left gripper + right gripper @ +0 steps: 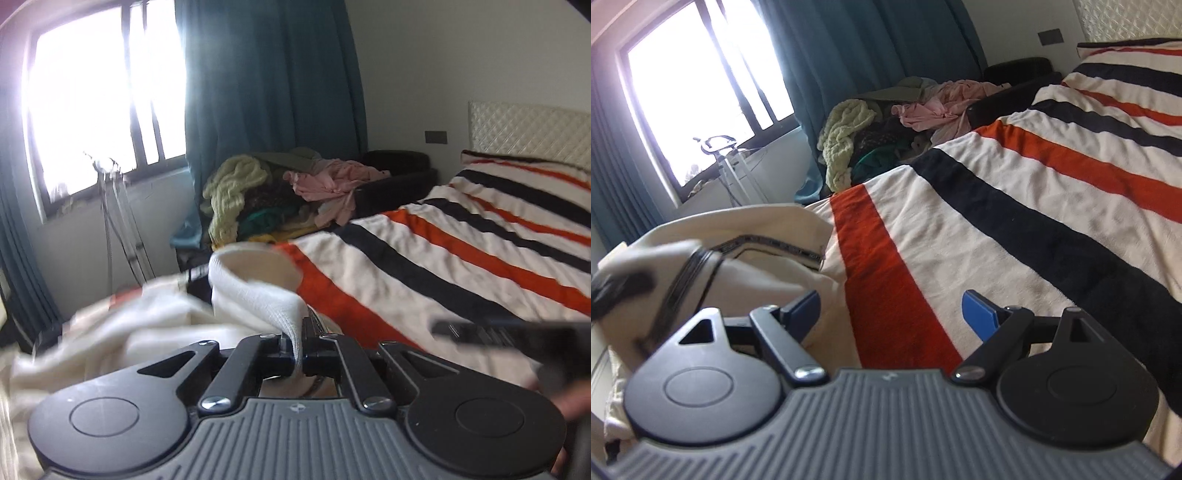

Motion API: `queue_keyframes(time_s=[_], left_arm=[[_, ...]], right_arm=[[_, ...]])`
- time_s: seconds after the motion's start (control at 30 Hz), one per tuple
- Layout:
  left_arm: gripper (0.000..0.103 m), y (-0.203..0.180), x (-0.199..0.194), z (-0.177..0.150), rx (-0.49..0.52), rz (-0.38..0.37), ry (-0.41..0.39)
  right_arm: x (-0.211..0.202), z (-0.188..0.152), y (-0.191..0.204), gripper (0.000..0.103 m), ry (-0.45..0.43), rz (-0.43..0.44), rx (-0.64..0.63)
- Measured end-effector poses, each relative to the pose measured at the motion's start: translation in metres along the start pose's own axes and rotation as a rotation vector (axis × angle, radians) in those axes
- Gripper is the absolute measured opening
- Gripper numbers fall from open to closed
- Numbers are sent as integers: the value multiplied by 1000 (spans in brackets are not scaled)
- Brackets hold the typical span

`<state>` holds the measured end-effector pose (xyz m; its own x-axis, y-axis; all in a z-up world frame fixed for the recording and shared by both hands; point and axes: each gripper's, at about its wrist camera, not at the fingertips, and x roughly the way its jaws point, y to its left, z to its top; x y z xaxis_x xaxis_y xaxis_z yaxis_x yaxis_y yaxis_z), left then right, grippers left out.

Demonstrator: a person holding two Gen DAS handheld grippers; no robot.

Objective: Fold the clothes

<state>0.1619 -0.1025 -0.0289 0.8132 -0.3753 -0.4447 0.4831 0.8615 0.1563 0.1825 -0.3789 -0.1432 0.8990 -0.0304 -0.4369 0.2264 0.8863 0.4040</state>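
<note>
A cream-white garment [155,325] with a ribbed cuff lies bunched on the striped bed. My left gripper [297,350] is shut on the ribbed white edge [258,291] of it and holds that edge lifted. In the right wrist view the same garment [746,240] shows a dark patterned trim and lies at the left. My right gripper [894,314] is open and empty, with blue pads [979,314], low over the blanket just right of the garment. The right gripper shows blurred at the right of the left wrist view [517,336].
The bed is covered by a blanket [1015,206] striped white, orange and black. A pile of clothes [288,192] sits on a dark seat beyond the bed. Teal curtains [266,74], a bright window and a stand [110,206] are at the left. A quilted headboard [528,129] is far right.
</note>
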Motion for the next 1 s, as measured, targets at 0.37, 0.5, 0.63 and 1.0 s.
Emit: queue_keyframes(time_s=[0.37,0.5,0.63,1.0], left_arm=[[7,34,-38,-112,-195,-2,125],[39,43,-51,-112,-233,-45,104],[77,41,-63,-107,-239,-13,41],[80,88,-60,-98,-355,117,-36]], right_arm=[[-22,-22,23,86,65,142,-56],[-23,-27,27,86,86,191,-20],[-21,-33,34,86,97,219,-12],[74,-4,42,81,193,344,263]])
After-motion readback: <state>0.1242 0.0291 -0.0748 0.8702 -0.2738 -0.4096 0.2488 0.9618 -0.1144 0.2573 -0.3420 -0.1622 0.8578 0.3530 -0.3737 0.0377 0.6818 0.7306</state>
